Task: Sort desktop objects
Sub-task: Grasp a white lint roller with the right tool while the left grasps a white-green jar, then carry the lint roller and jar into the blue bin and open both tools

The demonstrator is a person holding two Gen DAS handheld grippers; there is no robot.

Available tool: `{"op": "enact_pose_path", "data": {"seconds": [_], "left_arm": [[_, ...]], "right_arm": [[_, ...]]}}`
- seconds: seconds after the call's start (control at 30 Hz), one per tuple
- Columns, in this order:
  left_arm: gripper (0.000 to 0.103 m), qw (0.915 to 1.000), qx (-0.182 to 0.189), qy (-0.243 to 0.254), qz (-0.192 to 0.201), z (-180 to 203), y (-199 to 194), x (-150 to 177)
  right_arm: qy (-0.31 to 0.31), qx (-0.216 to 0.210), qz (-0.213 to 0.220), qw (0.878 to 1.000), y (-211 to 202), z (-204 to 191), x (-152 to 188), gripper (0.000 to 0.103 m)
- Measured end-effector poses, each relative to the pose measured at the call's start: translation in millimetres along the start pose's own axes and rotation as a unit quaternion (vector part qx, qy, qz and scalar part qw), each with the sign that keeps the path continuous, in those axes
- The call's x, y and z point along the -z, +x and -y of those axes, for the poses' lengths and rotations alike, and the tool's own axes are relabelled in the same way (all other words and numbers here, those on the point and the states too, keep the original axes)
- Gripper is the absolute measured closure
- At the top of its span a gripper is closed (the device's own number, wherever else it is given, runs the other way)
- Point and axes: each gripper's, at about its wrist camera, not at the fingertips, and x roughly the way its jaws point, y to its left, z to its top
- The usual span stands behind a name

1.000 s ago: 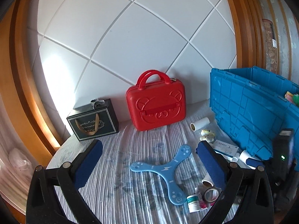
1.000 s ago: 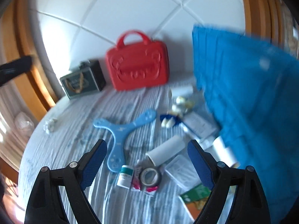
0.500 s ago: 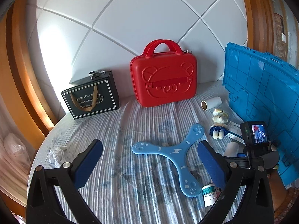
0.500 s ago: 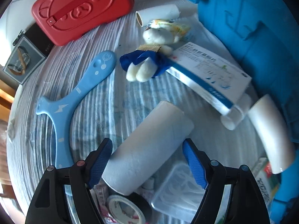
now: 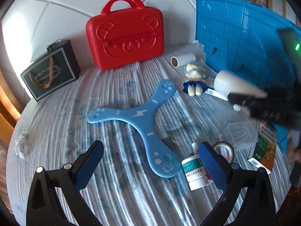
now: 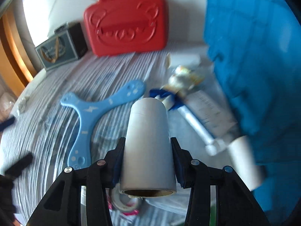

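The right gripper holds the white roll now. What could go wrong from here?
1. The right gripper clamps the smooth white roll only near its open end, so it may slip or tip out.
2. The blue crate stands close on the right; a swing there might knock the roll against it.
3. The plush toy and box lie just ahead and could be swept.

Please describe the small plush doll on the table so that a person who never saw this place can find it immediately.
Start at the big blue crate standing at the right side of the table. Just left of its lower edge, beyond the blue three-armed boomerang, lies the plush doll, near a white roll. It is the only soft toy: cream body, dark blue skirt, pale feet pointing at the camera.
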Motion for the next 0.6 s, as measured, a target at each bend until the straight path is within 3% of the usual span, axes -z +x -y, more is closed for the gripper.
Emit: {"op": "enact_pose_path", "data": {"seconds": [0.03, 0.07, 0.13, 0.27, 0.4, 0.5, 0.6], "left_arm": [[0.007, 0.9999, 0.005, 0.001, -0.009, 8, 11, 5], [0.02, 0.9998, 0.011, 0.001, -0.017, 15, 19, 9], [0.033, 0.9987, 0.023, -0.006, -0.044, 25, 36, 18], [0.046, 0.9962, 0.04, -0.025, -0.073, 39, 56, 38], [0.052, 0.9966, 0.037, -0.017, -0.072, 47, 54, 49], [0.069, 0.9968, 0.033, -0.022, -0.07, 42, 54, 49], [0.069, 0.9954, 0.05, -0.017, -0.081, 42, 53, 51]], "right_arm": [[0.005, 0.0, 0.009, 1.0, -11, 8, -2, 0.058], [0.011, -0.001, 0.017, 1.0, -20, 14, -6, 0.058], [0.012, 0.002, 0.032, 0.999, -35, 21, -9, 0.058], [0.004, 0.0, 0.048, 0.999, -52, 23, -5, 0.058], [-0.001, -0.007, 0.054, 0.999, -59, 25, 1, 0.058], [-0.001, -0.014, 0.054, 0.998, -59, 25, 3, 0.058], [-0.002, -0.022, 0.055, 0.998, -60, 23, 4, 0.058]]}}
